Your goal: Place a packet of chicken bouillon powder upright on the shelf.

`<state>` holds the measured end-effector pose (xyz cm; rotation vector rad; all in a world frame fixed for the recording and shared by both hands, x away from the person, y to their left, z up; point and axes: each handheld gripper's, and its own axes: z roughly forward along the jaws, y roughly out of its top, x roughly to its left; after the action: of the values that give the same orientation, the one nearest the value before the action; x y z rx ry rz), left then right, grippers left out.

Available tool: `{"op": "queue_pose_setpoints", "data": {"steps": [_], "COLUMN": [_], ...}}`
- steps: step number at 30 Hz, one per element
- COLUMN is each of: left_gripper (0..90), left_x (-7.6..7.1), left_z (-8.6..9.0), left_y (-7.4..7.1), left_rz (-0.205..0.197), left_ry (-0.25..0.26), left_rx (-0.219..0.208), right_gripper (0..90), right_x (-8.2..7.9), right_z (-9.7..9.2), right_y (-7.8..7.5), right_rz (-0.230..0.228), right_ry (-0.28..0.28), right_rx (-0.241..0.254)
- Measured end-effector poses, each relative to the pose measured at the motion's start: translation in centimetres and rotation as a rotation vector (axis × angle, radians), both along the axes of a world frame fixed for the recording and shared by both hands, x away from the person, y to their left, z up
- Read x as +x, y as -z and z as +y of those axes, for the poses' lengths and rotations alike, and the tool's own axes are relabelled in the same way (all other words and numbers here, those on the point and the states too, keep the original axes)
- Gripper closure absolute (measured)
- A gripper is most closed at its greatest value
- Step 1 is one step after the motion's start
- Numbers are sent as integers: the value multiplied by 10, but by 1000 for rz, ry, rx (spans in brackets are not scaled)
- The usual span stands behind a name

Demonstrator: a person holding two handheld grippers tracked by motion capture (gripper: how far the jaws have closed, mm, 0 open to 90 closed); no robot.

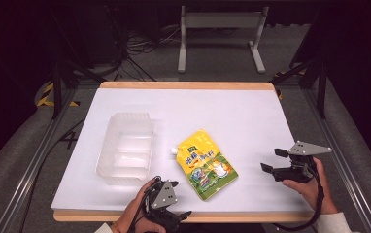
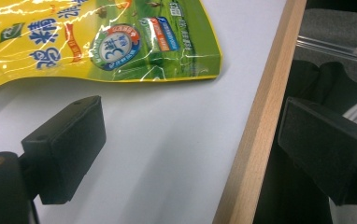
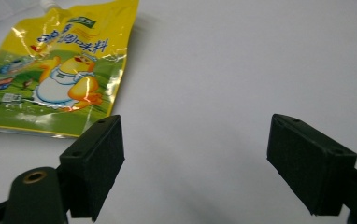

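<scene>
Lying flat on the desk [image 1: 251, 111] beside the empty clear tub [image 1: 125, 148], the yellow pouch [image 1: 206, 164] is untouched — left tongs [image 1: 174, 199] and right tongs [image 1: 273, 160] spread, pinching nothing — so all work seemingly remains.

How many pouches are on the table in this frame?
1. The yellow spouted pouch lies flat near the table's front middle, right of the clear plastic tub, which looks empty. Nothing seems hidden.
</scene>
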<state>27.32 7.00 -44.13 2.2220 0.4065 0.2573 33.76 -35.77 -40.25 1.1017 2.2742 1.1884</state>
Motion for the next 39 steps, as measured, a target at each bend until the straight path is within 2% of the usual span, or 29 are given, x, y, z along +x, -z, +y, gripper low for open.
{"op": "queue_pose_setpoints", "data": {"steps": [1, 4, 6, 9, 11, 16, 17, 18, 21, 22, 23, 24, 26, 27, 29, 31, 35, 39], "left_gripper": [80, 81, 86, 86, 83, 82, 82, 79, 73, 72, 72, 70, 72, 70, 70, 67, 67, 58], "left_x": [1, 6, 9, 11, 15, 20, 23, 23, 32, 32, 35, 37, 42, 43, 48, 54, 61, 70], "left_z": [0, 0, 0, -2, -6, -12, -15, -15, -20, -20, -21, -21, -22, -22, -24, -23, -22, -23], "left_y": [0, -1, 0, 1, 1, 0, 0, 0, 0, 0, 0, 1, 2, 2, 5, 7, 6, 7], "left_rz": [2, 30, 69, 80, 98, 116, 132, 132, 181, 181, 187, 185, 213, 210, 216, 241, 243, 295], "left_ry": [-5, -9, -9, -21, -25, -45, -54, -54, -98, -98, -105, -134, -144, -153, -173, -186, -199, -214], "left_rx": [0, -24, -42, -37, -45, -49, -61, -61, -92, -92, -91, -90, -102, -94, -79, -98, -113, -132], "right_gripper": [189, 186, 184, 192, 196, 197, 197, 197, 198, 198, 197, 194, 194, 189, 182, 184, 184, 188], "right_x": [1, 3, 5, 8, 15, 25, 31, 34, 45, 45, 51, 55, 64, 68, 75, 79, 86, 91], "right_z": [0, 6, 12, 19, 28, 42, 50, 54, 64, 64, 69, 72, 81, 85, 97, 105, 118, 128], "right_y": [2, 6, 9, 13, 16, 16, 15, 15, 17, 17, 18, 20, 24, 25, 29, 32, 39, 40], "right_rz": [22, 28, 41, 56, 73, 78, 84, 88, 107, 107, 126, 138, 159, 179, 202, 209, 234, 269], "right_ry": [-5, -21, -38, -66, -84, -126, -154, -164, -190, -190, -195, -199, -216, -228, -250, -264, -282, -310], "right_rx": [25, -5, -37, -46, -19, -13, 8, 13, 32, 32, 41, 47, 67, 71, 51, 43, 57, 84]}}
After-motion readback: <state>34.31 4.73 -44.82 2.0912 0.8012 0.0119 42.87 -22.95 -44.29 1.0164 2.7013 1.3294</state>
